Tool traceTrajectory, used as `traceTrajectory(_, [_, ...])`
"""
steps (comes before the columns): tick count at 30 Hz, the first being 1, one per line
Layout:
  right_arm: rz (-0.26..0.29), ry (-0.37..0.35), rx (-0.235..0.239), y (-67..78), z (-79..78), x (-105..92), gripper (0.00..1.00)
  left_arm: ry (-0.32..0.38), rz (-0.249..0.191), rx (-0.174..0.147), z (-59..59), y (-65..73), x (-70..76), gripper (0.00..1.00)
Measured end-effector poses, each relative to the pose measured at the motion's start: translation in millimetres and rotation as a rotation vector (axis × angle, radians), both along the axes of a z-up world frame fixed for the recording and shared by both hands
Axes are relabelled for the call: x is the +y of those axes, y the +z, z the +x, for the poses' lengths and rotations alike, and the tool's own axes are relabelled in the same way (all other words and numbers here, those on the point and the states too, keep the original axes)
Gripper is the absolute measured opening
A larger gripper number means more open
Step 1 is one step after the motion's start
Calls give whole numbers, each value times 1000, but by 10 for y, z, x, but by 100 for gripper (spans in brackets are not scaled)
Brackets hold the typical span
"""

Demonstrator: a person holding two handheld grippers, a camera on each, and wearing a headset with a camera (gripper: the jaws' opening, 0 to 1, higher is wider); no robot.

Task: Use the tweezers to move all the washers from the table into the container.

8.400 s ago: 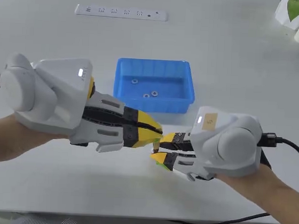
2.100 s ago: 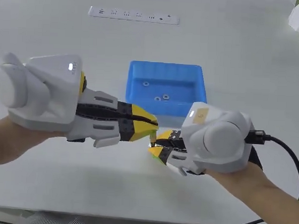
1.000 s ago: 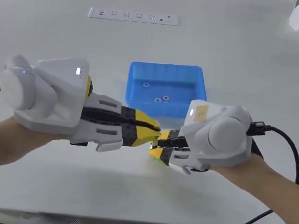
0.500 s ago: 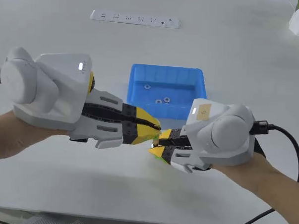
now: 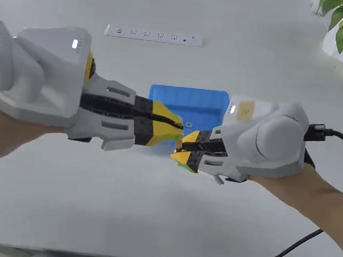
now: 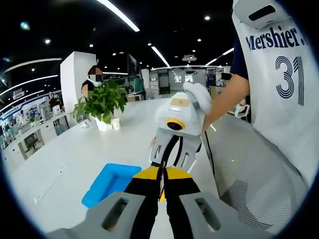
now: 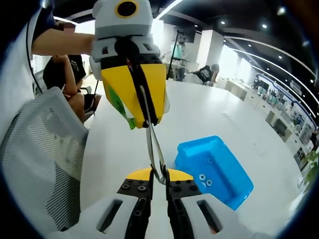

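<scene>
A: Tweezers (image 7: 151,137) are held lengthwise between the claws: left gripper (image 7: 141,102) clamped on the handle end, right gripper (image 7: 159,181) drawn narrow onto the tips.

B: Container (image 5: 209,103) is noted just beyond both (three washers (image 7: 206,180) inside, none seen on the table (image 5: 100,205)). Tips are judged to need freeing first.

A white table (image 5: 99,216) is seen, on which a blue container (image 5: 204,101) is set near the middle. A white power strip (image 5: 154,35) is laid flat well beyond it, and a potted plant (image 5: 341,30) is placed at the far right corner.
</scene>
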State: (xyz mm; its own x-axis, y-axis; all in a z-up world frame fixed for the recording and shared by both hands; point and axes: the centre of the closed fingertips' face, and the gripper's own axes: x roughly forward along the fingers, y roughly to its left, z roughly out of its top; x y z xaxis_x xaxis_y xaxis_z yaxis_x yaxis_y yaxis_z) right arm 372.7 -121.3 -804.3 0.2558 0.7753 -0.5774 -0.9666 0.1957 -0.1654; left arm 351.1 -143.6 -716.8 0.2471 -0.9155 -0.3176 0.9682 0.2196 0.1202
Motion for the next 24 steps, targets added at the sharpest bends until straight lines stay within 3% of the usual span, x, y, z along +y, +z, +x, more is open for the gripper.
traceTrajectory(7, [-6,-2,-55,164,150,-4,11,-27,9,-55,103,153,-25,6])
traceTrajectory(13, [6,-25,-78,254,336,-20,11,-34,8,-94,264,237,-45,5])
traceTrajectory(19, [15,-72,-83,278,560,-35,11,-31,5,-117,470,256,-51,5])
traceTrajectory(24, [12,-89,-78,224,689,-34,11,-24,-5,-113,612,204,-63,5])
